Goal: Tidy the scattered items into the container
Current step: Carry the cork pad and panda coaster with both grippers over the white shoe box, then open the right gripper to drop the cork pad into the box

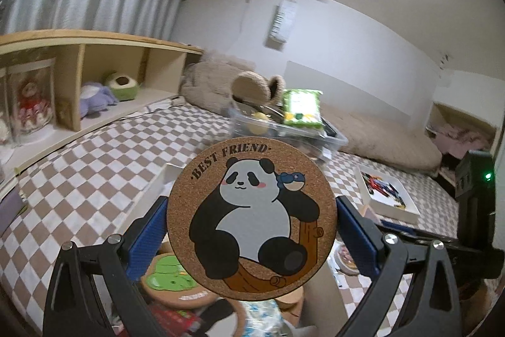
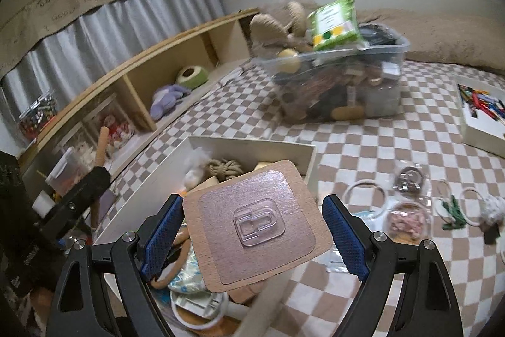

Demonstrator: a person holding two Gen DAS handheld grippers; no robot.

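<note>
**What we count on the checked bed**

We count two round cork coasters clearly: one printed with a panda [image 1: 251, 218], one with a green figure [image 1: 169, 280] lying low and near. We see one square wooden board with a clear plastic hook [image 2: 257, 225]. There are three containers: one clear plastic bin [image 2: 341, 81] heaped full at the far side, one near white open box [image 2: 249, 144], and one white tray of coloured clips [image 2: 479, 112] at the right. On the left shelf we count two soft toys, one purple [image 2: 167, 98], one green [image 2: 192, 75]. Near right lie at least three white rings [image 2: 364, 195].
</note>
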